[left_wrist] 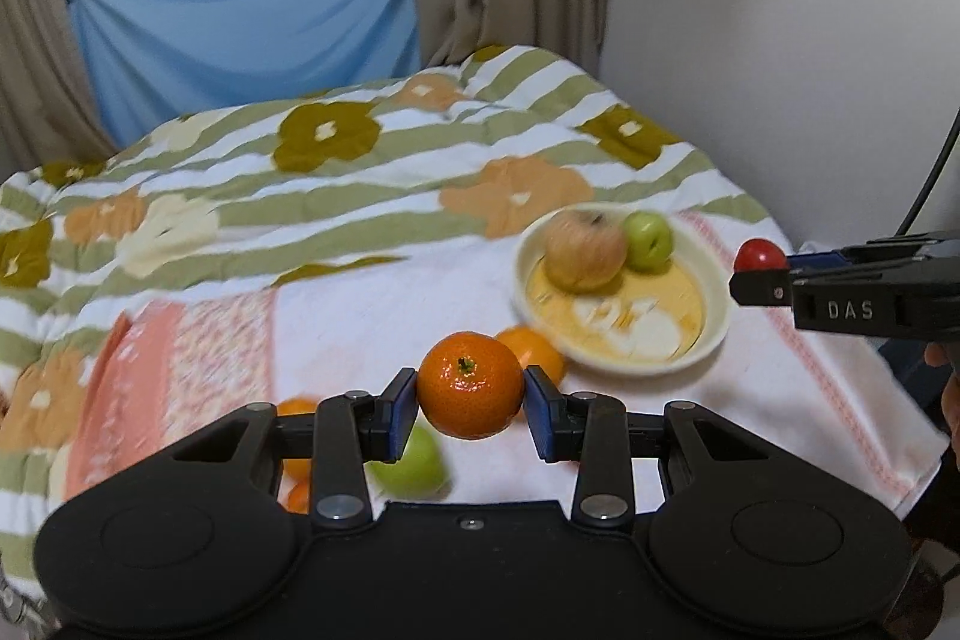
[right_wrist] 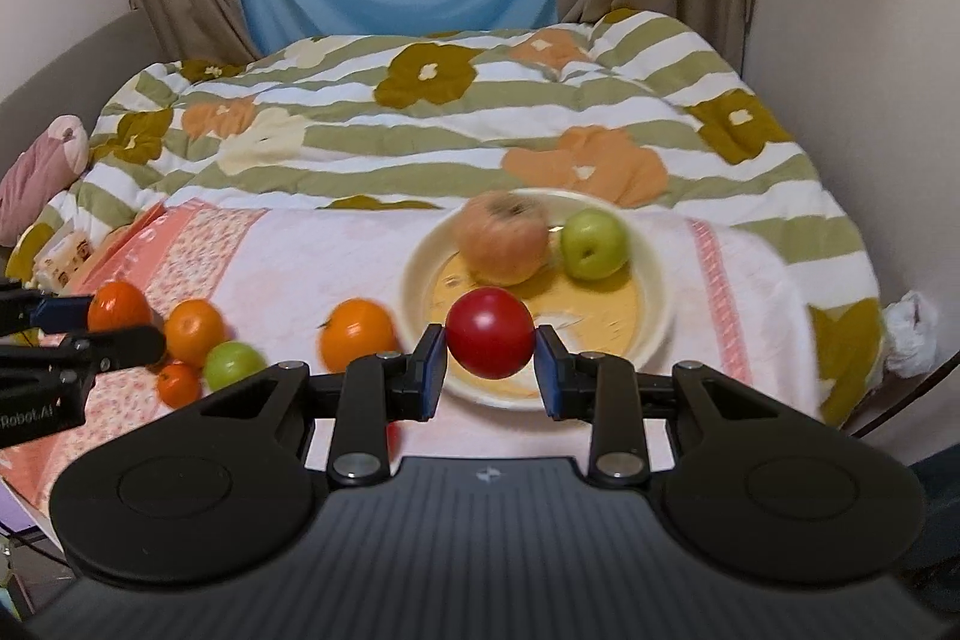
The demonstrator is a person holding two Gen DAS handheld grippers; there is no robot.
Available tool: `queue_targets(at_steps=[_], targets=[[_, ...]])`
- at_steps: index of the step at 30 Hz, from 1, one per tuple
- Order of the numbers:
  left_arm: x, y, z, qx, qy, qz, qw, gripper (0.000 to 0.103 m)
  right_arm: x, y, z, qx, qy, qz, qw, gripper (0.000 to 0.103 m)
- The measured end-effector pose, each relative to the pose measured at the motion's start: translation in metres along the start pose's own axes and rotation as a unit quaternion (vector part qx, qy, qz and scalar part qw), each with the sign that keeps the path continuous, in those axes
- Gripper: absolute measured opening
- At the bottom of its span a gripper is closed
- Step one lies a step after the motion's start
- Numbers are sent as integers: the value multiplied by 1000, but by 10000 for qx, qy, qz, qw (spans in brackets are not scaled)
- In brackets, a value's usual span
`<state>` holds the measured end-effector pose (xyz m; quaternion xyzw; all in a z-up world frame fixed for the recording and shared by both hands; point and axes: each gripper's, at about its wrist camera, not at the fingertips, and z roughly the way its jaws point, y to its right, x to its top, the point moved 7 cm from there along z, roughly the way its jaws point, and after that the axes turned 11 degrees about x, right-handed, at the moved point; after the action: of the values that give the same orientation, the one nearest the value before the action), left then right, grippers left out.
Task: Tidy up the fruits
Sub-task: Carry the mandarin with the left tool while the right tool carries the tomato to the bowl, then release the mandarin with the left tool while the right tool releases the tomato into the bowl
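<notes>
Left gripper [left_wrist: 471, 403] clenched 1 tangerine [left_wrist: 470, 384]; right gripper [right_wrist: 491, 358] gripped 1 red tomato [right_wrist: 489, 331] just near of the plate [right_wrist: 651, 334] holding 2 apples.

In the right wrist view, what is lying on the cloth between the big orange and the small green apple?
Nothing: between the big orange and the small green apple only bare pink cloth shows in the right wrist view.

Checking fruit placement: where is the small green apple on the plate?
In the right wrist view, the green apple sits at the plate's far right, beside the large pale apple.
</notes>
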<state>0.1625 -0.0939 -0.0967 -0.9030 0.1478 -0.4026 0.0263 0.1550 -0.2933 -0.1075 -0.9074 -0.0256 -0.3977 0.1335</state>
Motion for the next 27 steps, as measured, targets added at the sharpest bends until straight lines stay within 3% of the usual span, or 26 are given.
queue_targets(at_steps=[7, 14, 27], targets=[[29, 62, 43, -154, -55, 123, 9998, 41, 15, 59, 15, 9, -112, -71, 9999, 46], [38, 119, 95, -177, -247, 332, 9990, 41, 19, 102, 49, 189, -354, -192, 9990, 46], [25, 172, 168, -139, -700, 693, 9950, 41, 18, 131, 99, 557, -720, -361, 9952, 46]])
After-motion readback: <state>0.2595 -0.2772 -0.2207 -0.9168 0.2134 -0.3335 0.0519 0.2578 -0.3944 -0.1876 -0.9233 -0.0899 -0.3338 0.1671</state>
